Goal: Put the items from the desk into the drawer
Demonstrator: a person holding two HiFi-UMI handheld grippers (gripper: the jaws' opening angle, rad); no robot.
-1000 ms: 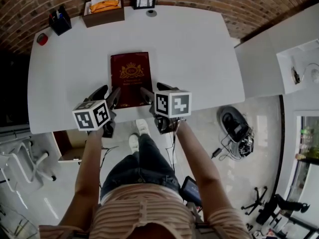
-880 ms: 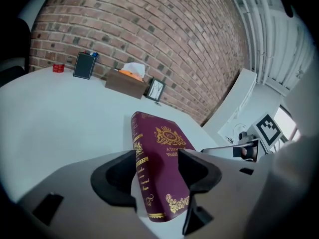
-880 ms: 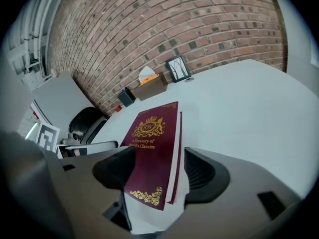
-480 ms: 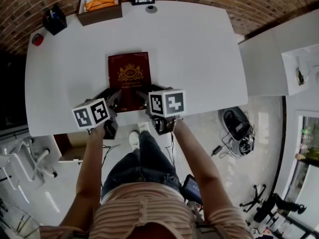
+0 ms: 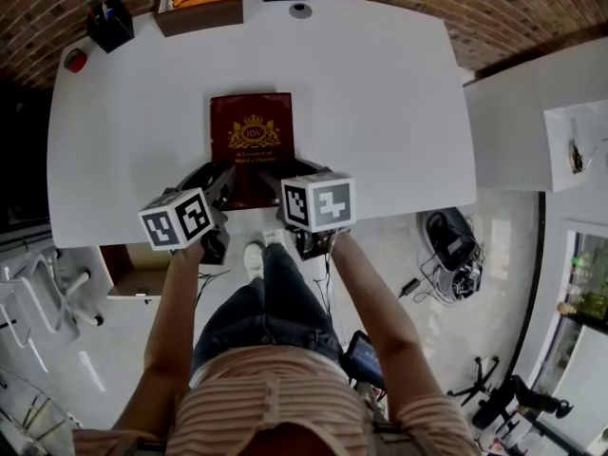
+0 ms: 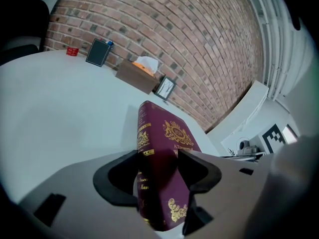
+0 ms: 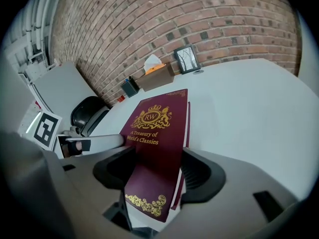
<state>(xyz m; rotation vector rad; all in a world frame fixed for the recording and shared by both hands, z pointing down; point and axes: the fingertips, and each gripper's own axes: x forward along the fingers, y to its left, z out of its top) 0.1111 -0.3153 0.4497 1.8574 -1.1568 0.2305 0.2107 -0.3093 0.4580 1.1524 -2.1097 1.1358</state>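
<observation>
Person in a short-sleeved shirt [image 5: 275,408] with fine tan and white stripes, blue jeans [image 5: 261,316] and white shoes [image 5: 255,268]. Left gripper [image 5: 217,180] and right gripper [image 5: 274,180]: grey bodies, black pads, each bearing a white cube with black square markers.

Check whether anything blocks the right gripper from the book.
Nothing visible does. The book has its near end between the jaws of the right gripper, and nothing else lies close to it on the desk.
</observation>
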